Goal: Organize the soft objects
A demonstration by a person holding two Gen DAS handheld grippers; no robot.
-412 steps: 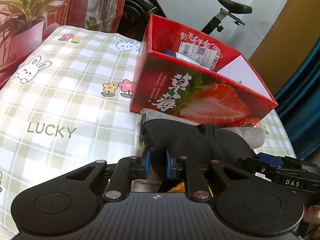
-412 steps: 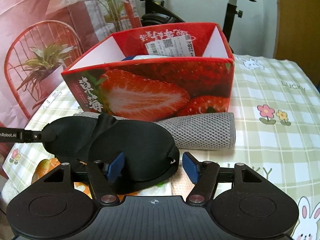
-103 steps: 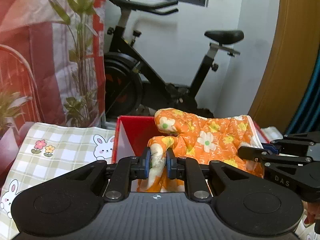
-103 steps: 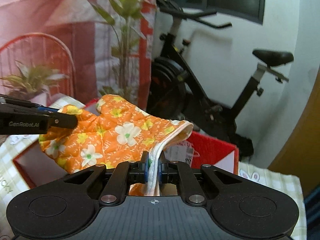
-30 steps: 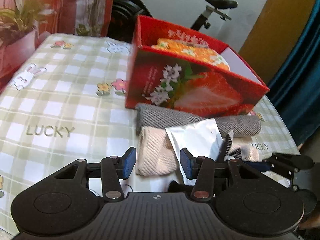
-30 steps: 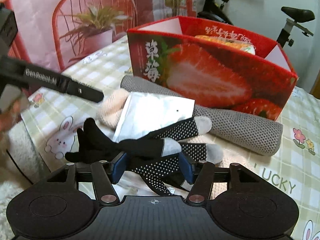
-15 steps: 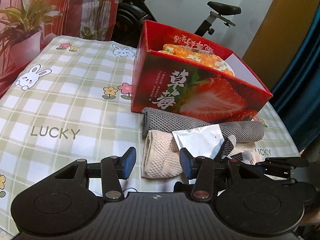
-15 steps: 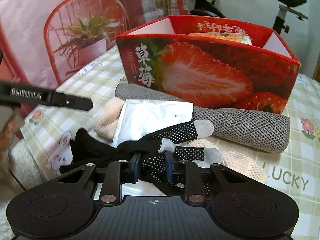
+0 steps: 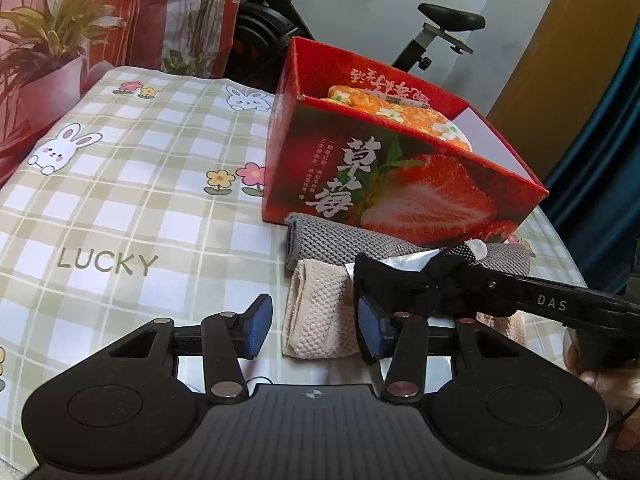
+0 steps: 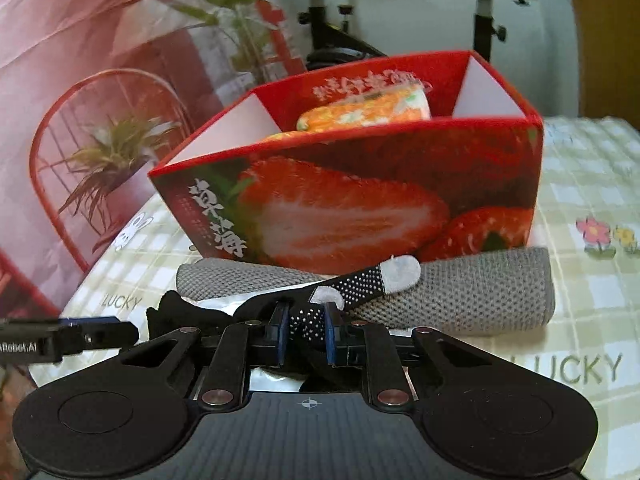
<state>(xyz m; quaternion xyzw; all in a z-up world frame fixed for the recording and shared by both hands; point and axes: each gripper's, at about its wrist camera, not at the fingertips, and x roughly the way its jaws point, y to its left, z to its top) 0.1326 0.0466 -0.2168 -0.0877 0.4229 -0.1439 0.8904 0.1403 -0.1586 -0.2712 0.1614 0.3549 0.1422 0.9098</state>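
Pinching the black dotted glove (image 10: 352,280) between our closing right gripper (image 10: 306,334) just before the red strawberry box (image 10: 360,200), we hold our left gripper (image 9: 316,328) apart above the bench (image 9: 120,208), empty.

Each camera sits low behind its own tongs, looking forward and down across the tabletop (image 9: 120,184). Both views closely share the red box (image 9: 400,184), seen from opposite corners.
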